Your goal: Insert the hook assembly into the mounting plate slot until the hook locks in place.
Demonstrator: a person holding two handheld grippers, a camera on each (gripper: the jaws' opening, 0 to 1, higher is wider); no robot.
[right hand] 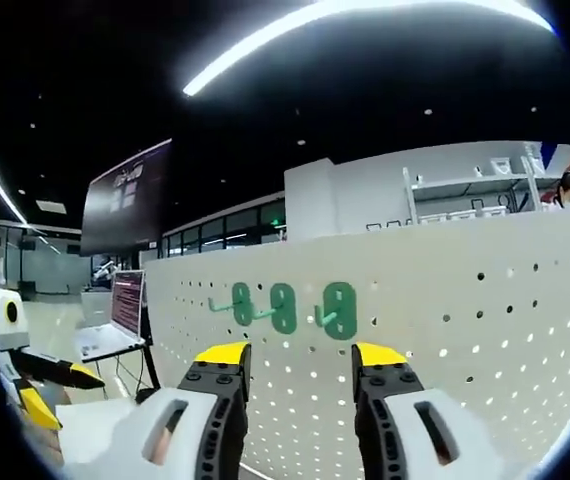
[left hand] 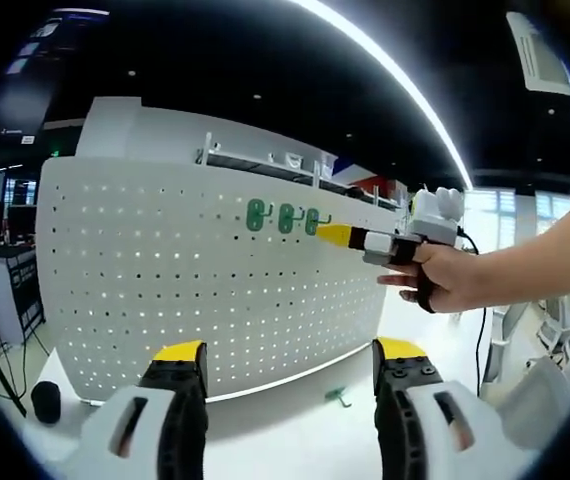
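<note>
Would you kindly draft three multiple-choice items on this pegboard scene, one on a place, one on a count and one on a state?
1. Where does the loose green hook lie?
A. On the white table in front of the pegboard's foot
B. Hanging on the pegboard
C. Between the left gripper's jaws

2. How many green hooks are mounted on the white pegboard?
A. One
B. Three
C. Five

3. How do the right gripper's jaws stand?
A. Shut on a hook
B. Shut on nothing
C. Apart, with nothing between them

Answers: 1 A, the left gripper view shows it on the tabletop below the board. 2 B, three sit in a row in both views. 3 C, pegboard holes show through the gap between the yellow tips.
</note>
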